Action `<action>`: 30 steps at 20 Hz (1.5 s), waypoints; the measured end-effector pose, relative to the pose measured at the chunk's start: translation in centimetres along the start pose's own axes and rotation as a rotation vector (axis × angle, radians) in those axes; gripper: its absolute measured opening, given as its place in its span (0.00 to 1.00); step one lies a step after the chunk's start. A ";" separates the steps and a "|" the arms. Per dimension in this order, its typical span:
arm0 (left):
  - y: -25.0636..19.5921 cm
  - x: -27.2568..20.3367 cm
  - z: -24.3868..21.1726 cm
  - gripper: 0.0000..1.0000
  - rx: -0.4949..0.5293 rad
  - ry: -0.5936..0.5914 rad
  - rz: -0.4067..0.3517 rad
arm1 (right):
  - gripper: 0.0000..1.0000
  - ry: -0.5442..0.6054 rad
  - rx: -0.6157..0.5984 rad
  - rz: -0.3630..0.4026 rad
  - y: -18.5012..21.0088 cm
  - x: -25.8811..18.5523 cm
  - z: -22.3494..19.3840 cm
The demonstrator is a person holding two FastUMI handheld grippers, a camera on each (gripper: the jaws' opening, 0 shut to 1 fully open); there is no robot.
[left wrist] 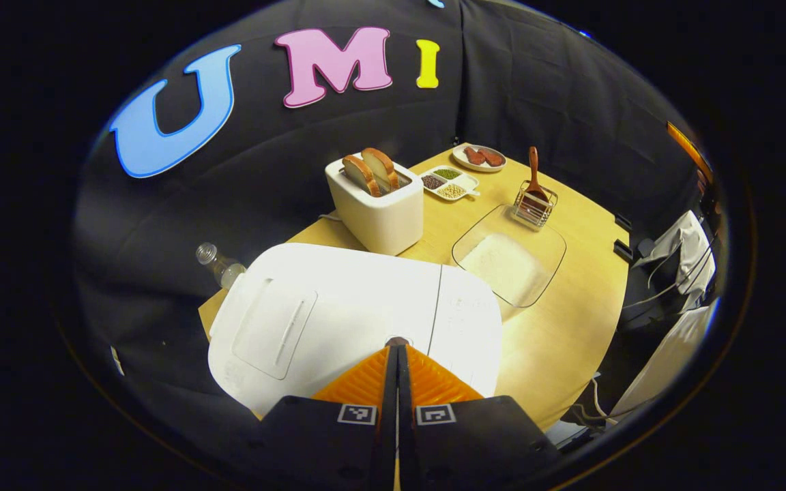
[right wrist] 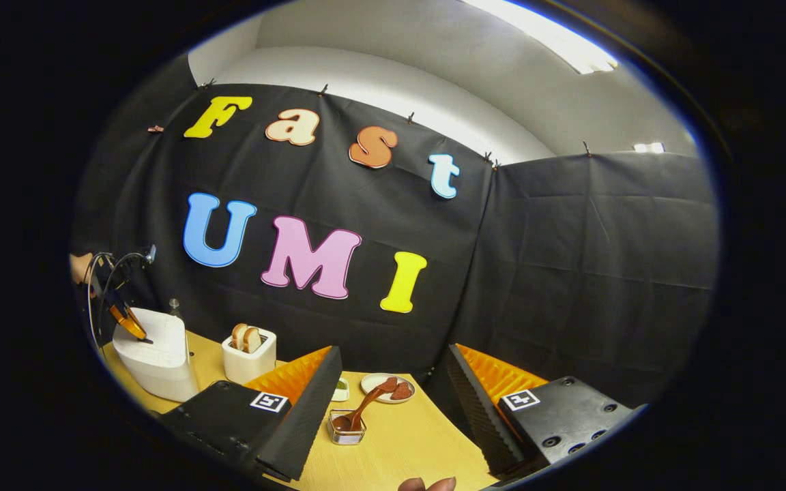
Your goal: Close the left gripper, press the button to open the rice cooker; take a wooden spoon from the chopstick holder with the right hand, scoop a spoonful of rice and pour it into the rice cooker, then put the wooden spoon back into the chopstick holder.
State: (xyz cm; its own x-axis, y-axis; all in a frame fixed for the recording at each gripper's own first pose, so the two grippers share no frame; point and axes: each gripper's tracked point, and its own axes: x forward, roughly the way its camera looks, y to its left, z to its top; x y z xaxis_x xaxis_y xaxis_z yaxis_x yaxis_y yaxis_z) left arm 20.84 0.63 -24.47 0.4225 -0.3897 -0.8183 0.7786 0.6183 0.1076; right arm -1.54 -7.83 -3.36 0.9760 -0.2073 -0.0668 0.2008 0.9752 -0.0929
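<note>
In the left gripper view, your left gripper (left wrist: 397,348) has its fingers pressed together with nothing between them, and their joined tips rest on the button (left wrist: 397,339) at the near edge of the rice cooker (left wrist: 338,320), whose white lid is still down. Just beyond the cooker to the right lies a clear glass tray of rice (left wrist: 510,262) on the wooden table (left wrist: 570,327); touching the tray's far rim stands the wire chopstick holder (left wrist: 535,204), with the wooden spoon (left wrist: 534,176) upright in it, handle up. Behind the cooker stands a white toaster (left wrist: 376,204) with two bread slices (left wrist: 371,170) in its slots, and to the left of the cooker, at the table edge, a small clear bottle (left wrist: 219,264). Farther still are a divided dish of grains (left wrist: 449,183) and, at the far corner, a plate with two brown pieces (left wrist: 480,157). In the right gripper view, your right gripper (right wrist: 389,409) is spread wide and holds nothing, hovering above the table (right wrist: 400,450), with the chopstick holder (right wrist: 346,428) and its spoon (right wrist: 364,408) showing low between the two fingers, apart from both. The plate (right wrist: 386,386) lies beyond the holder; the toaster (right wrist: 250,356) and rice cooker (right wrist: 154,361) stand far left, where your left gripper (right wrist: 139,334) touches the cooker's top.
</note>
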 end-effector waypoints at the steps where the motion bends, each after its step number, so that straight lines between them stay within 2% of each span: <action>1: 0.1 0.4 -0.3 0.07 0.015 0.018 0.006 | 0.97 0.002 0.006 -0.003 0.0 0.1 -0.1; 6: 0.2 0.9 -0.6 0.07 0.065 0.067 0.004 | 0.97 0.011 -0.006 -0.016 -0.6 -0.3 -0.8; 10: 0.2 1.3 -0.9 0.08 0.027 0.077 0.000 | 0.97 0.025 0.011 -0.032 -1.0 -0.7 -1.3; 12: 0.4 0.8 -0.4 0.11 0.025 0.059 0.027 | 0.97 0.037 0.009 -0.037 -1.2 -0.9 -1.7; 14: 0.8 -0.6 1.1 0.08 0.047 -0.012 0.092 | 0.97 0.037 0.008 -0.044 -1.8 -1.3 -1.8; 17: 1.3 -4.3 5.5 0.08 0.104 -0.247 0.203 | 0.97 0.028 0.025 -0.048 -2.1 -1.7 -1.7; 20: 4.2 -9.6 9.1 0.10 0.046 -0.470 0.424 | 0.97 0.017 0.050 -0.040 -2.3 -2.1 -1.5; 21: 4.8 -11.2 9.8 0.21 0.015 -0.527 0.488 | 0.97 0.011 0.053 -0.037 -2.3 -2.1 -1.4; 22: 4.4 -12.5 10.0 0.32 -0.013 -0.576 0.516 | 0.97 0.006 0.051 -0.036 -2.3 -2.1 -1.3; 23: 3.9 -13.8 10.1 0.63 -0.035 -0.621 0.532 | 0.97 0.002 0.047 -0.033 -2.3 -2.0 -1.2; 24: 3.0 -14.8 10.3 0.68 -0.048 -0.664 0.536 | 0.97 -0.001 0.043 -0.034 -2.5 -1.9 -1.1; 25: 2.7 -15.9 10.4 1.00 -0.061 -0.700 0.571 | 0.97 -0.006 0.043 -0.033 -2.6 -1.9 -1.0; 27: 2.9 -18.7 10.2 0.96 -0.100 -0.762 0.669 | 0.97 -0.002 0.052 -0.014 -2.3 -1.7 -1.2; 30: 1.0 -21.4 9.1 0.96 -0.176 -0.800 0.775 | 0.97 0.003 0.064 0.015 -2.2 -0.8 -1.7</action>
State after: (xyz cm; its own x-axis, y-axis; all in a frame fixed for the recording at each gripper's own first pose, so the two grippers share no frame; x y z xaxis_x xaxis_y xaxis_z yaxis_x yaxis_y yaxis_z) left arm 16.79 3.37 -1.72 0.9886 -0.1455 0.0386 0.1277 0.9464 0.2965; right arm -2.86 -9.93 -4.76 0.9787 -0.1929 -0.0709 0.1913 0.9811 -0.0285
